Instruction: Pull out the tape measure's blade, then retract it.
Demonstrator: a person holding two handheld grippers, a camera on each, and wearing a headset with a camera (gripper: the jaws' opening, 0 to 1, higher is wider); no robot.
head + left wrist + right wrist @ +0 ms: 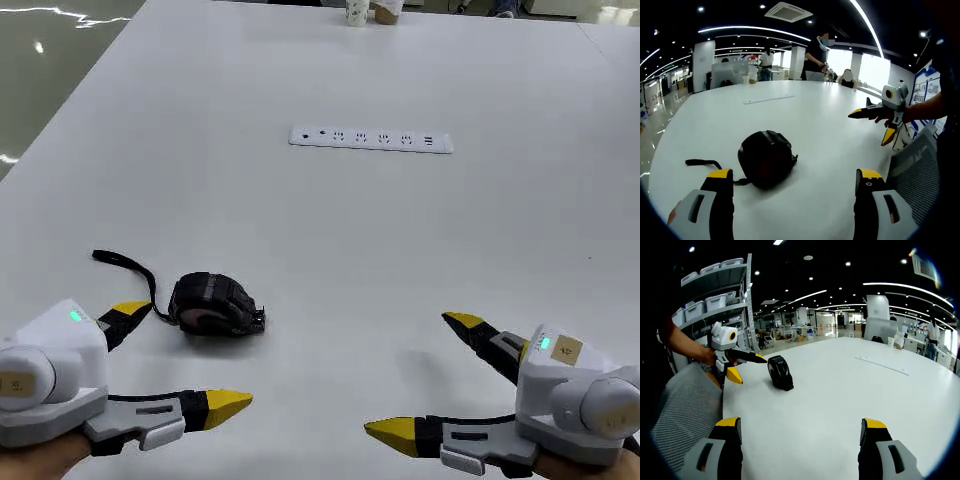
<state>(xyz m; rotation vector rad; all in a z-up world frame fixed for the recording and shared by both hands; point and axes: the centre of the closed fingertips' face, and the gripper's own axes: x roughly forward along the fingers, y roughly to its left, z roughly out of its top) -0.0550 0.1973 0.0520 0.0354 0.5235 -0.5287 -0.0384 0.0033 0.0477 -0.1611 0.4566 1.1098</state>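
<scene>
The black tape measure (215, 305) lies on the white table (420, 230), its blade not yet pulled out and its black strap (125, 265) trailing to the left. The left gripper (185, 355) is just beside it with its 2 yellow-tipped jaws spread wide, 1 tip close to the strap. The right gripper (423, 375) hovers well apart on the right, jaws also spread and holding nothing. Farther back lies a white power strip (370, 139), and 2 cups (357, 12) stand at the far edge.
</scene>
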